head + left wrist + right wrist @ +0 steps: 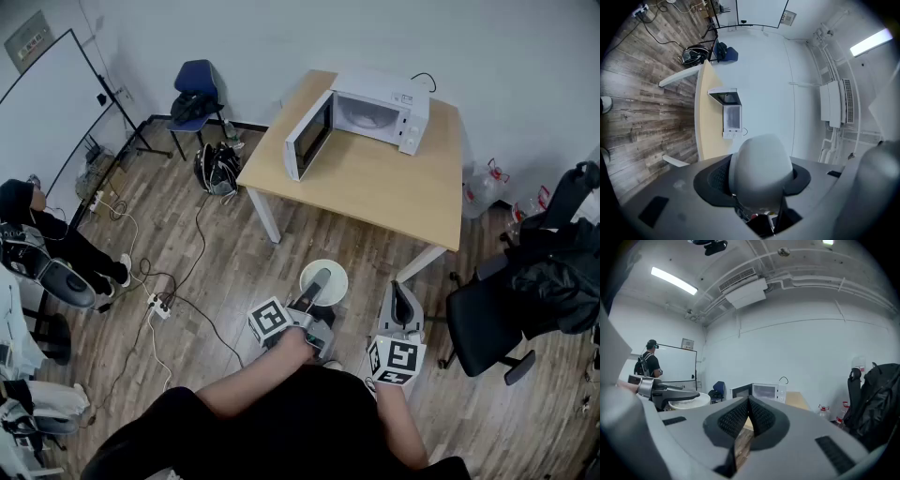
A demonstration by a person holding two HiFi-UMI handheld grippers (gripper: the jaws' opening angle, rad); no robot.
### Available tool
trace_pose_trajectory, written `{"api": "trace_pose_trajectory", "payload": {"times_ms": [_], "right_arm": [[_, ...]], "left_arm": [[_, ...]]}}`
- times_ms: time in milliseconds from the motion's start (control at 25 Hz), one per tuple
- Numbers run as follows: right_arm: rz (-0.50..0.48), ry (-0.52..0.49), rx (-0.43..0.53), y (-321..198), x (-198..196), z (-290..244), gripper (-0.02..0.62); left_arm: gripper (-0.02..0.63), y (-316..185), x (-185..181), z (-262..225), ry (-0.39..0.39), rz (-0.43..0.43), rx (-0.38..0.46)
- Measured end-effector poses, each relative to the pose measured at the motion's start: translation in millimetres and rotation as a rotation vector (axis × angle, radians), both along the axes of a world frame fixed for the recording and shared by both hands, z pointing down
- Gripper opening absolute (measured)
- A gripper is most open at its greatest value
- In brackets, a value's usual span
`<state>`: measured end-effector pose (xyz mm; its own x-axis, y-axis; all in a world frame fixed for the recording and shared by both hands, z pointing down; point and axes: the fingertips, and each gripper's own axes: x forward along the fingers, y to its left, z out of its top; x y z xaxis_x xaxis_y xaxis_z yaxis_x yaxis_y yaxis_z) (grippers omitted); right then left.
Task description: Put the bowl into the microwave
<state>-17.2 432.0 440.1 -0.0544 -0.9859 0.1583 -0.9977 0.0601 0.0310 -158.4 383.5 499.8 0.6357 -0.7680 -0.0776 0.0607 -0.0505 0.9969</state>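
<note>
Left gripper (pixel 317 284): its fingers are pinching the bowl by the wall at the rim. One finger is lying over the top of the bowl and the other is sitting underneath. In the left gripper view the white wall is filling the gap between the two dark pads.

Bowl (pixel 334 270): it is hanging in the left gripper's fingers above the wood floor (pixel 187 253), short of the near edge of the table (pixel 375 187).

Bowl's facing: its mouth is facing up and its base is facing down. It is round, so no long axis is showing; its wide rim is lying level. The bulk of it is reaching out past the fingertips toward the table.

Right gripper (pixel 748 401): its fingers are pressing together tip to tip and are holding nothing. It is hovering just to the right of the left gripper's fingers, apart from the bowl, and is pointing the same way.

Microwave (pixel 380 111): it is standing on the far part of the table, well ahead of both sets of fingertips. Its cavity is facing the grippers.

Microwave door (pixel 307 137): it is standing swung open, ahead and a little left of the left fingertips.

Black office chair (pixel 492 323): it is standing to the right of the right gripper's fingers.
</note>
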Motion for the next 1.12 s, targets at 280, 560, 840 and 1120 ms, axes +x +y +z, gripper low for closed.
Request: {"api": "trace_pose_trajectory", "payload": {"times_ms": [280, 560, 840, 1120], "right_arm": [[-0.029, -0.040, 0.038, 9, 3, -2, 0.060], [-0.022, -0.042, 0.015, 13, 18, 16, 0.060], [0.036, -0.053, 0.008, -5, 42, 27, 0.060], [0.053, -0.038, -0.018, -63, 68, 37, 0.060]], "left_arm": [[0.221, 5, 5, 2, -0.008, -0.011, 0.008], [0.221, 7, 11, 8, -0.019, -0.005, -0.004], [0.219, -20, 27, 16, -0.019, 0.016, -0.011], [0.218, -86, 65, 37, -0.020, 0.087, -0.015]]}}
